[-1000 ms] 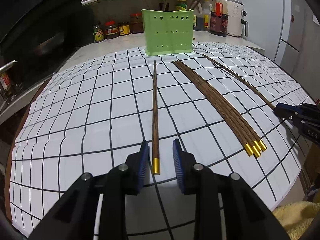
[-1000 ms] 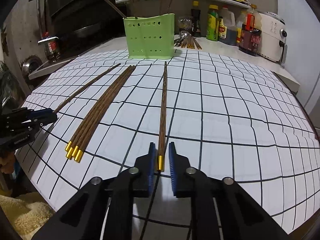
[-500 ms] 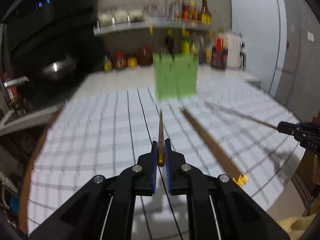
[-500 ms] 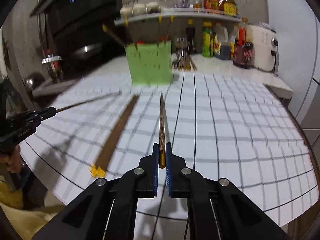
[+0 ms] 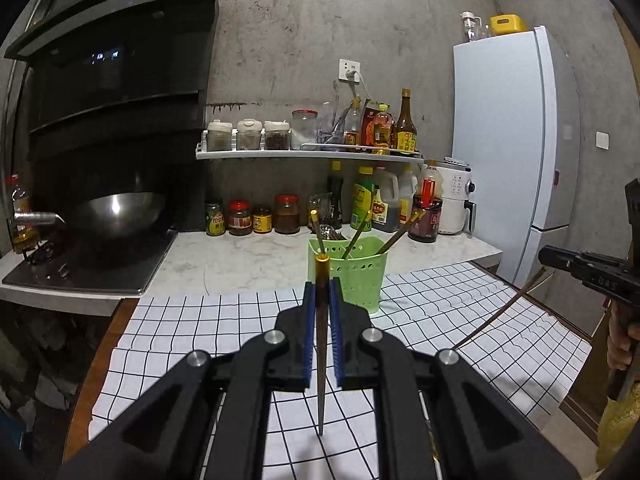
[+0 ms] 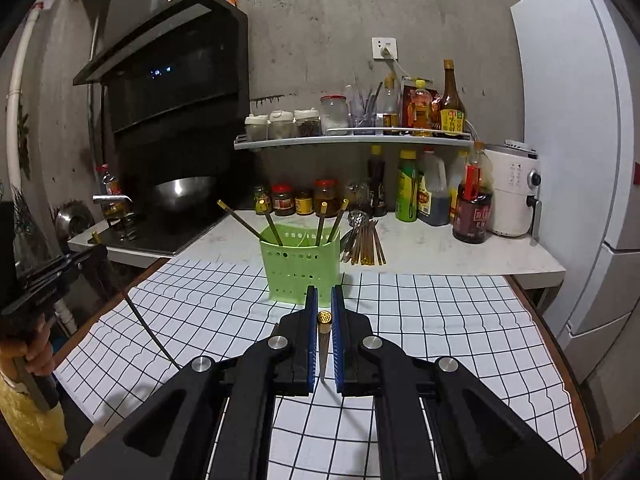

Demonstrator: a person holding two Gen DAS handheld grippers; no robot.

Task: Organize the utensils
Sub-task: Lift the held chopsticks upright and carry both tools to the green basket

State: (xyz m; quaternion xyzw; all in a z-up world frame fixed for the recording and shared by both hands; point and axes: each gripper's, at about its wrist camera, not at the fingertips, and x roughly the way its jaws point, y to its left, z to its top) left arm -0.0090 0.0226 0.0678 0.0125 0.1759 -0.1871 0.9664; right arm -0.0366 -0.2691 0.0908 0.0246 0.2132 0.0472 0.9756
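Two chopsticks raised toward the holder

Each claw, left claw [image 5: 321, 300] and right claw [image 6: 324, 306], grips one chopstick [image 5: 321, 332] upright, gold end up; the green holder [image 6: 300, 268] stands just ahead.

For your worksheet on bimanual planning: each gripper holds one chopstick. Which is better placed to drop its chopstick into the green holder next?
Probably the left gripper: its chopstick lines up with the green holder, which looks nearer than in the right gripper view.

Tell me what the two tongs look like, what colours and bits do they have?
Both the left tongs and the right tongs are matte black plastic with angular arms, round silver bolts and ribbed blue pads inside the fingers. No cables show. Seen from the side, the right one carries small pale lettering, too small to read.
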